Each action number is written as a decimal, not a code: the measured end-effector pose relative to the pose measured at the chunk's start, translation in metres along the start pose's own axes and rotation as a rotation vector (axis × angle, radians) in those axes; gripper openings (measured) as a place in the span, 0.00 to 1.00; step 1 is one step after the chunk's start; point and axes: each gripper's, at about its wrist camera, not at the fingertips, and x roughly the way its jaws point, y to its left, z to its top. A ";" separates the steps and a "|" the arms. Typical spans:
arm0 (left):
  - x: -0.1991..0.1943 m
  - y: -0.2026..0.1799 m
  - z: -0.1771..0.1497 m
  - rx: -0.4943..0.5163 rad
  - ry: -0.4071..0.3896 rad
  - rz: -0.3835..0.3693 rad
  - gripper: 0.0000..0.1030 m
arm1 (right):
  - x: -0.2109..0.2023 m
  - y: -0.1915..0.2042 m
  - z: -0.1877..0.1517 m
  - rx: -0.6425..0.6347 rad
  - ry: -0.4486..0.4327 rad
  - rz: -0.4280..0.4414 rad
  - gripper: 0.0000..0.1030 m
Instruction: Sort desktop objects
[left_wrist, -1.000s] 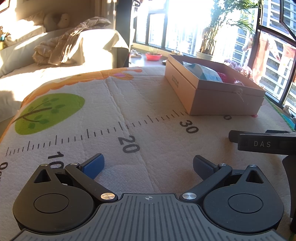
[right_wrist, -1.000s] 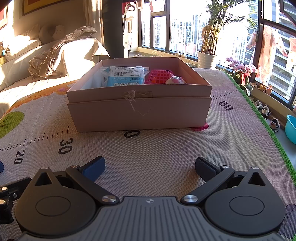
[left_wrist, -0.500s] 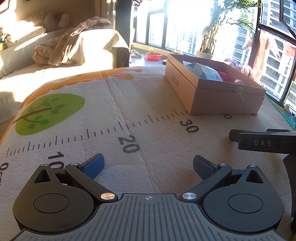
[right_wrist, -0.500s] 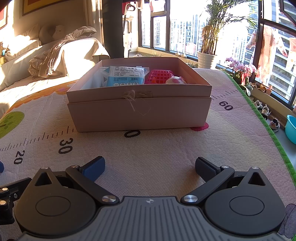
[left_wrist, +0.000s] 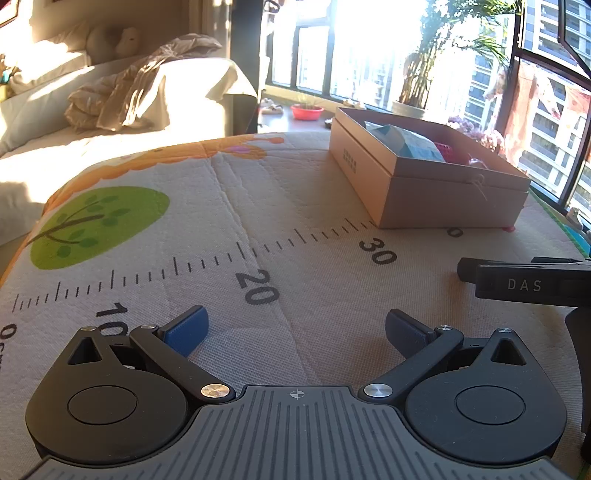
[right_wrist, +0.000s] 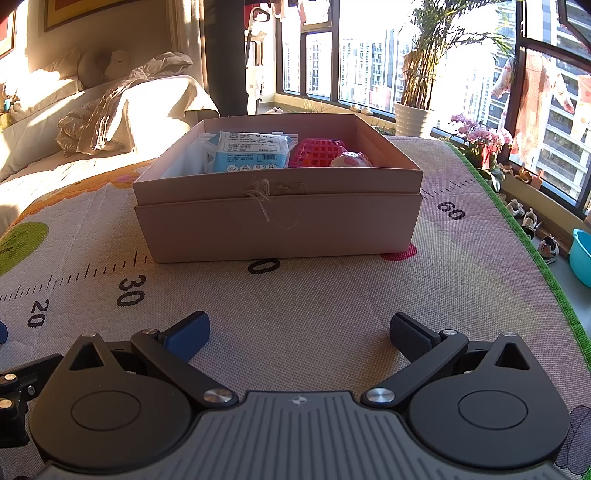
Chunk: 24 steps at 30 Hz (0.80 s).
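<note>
One cardboard box (right_wrist: 280, 225) stood on the desk, far from the camera, and three things could be counted inside it: one blue-and-white packet (right_wrist: 251, 157) at the left, one pink grid basket (right_wrist: 317, 151) in the middle, and one pink-and-white round toy (right_wrist: 351, 159) at the right. White material lay behind the packet; how many pieces it made could not be told. One printed ruler mat (right_wrist: 332, 295) covered the desk, carrying one green tree patch (left_wrist: 99, 225) at the far left. Two claws were in view: the left claw (left_wrist: 295, 328) and the right claw (right_wrist: 299, 332), each with two fingers spread wide and nothing between them.
</note>
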 end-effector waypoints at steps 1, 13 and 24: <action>0.000 0.000 0.000 0.000 0.000 0.000 1.00 | 0.000 0.000 0.000 0.000 0.000 0.000 1.00; 0.000 0.000 0.000 0.004 0.001 0.003 1.00 | 0.000 0.000 0.000 0.000 0.000 0.000 1.00; 0.000 0.000 0.000 0.005 0.002 0.004 1.00 | 0.000 0.000 0.000 0.000 0.000 0.000 1.00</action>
